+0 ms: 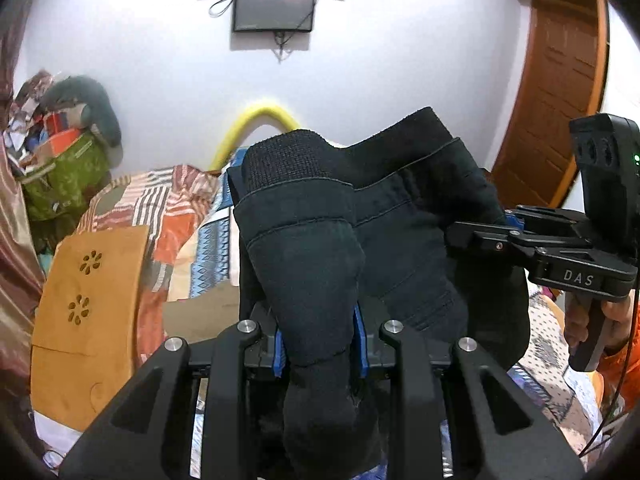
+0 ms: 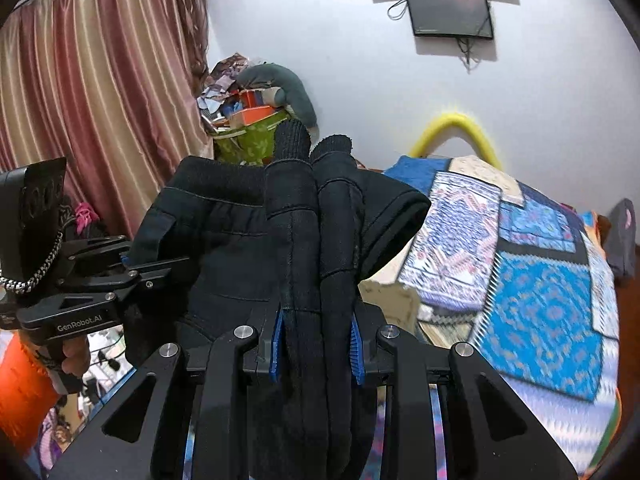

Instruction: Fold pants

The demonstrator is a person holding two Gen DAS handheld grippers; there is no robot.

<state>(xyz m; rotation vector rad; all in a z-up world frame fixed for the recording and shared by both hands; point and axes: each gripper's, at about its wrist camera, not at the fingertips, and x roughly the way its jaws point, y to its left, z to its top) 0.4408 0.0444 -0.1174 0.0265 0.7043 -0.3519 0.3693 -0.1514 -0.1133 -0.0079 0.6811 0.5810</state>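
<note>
Black pants [image 1: 360,216] held aloft between both grippers, above patchwork-quilted bed [image 2: 540,280]. Left gripper [image 1: 318,340] clamped tight on bunched fabric, blue pads pressing either side. Right gripper [image 2: 316,354] likewise closed on thick gathered layers near ribbed band. Grips at separate points, likely to spread garment and keep edges aligned before laying flat. Fold stage hard to judge; fabric doubled, sagging between holds.

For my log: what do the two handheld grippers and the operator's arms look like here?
Both grippers are matte black linkage frames with silver pivot bolts and blue ribbed pads on the jaws. The right gripper is marked "DAS" and shows a green LED; the left gripper reads "GenRobot.AI" with a braided cord. Both sleeves look orange.
</note>
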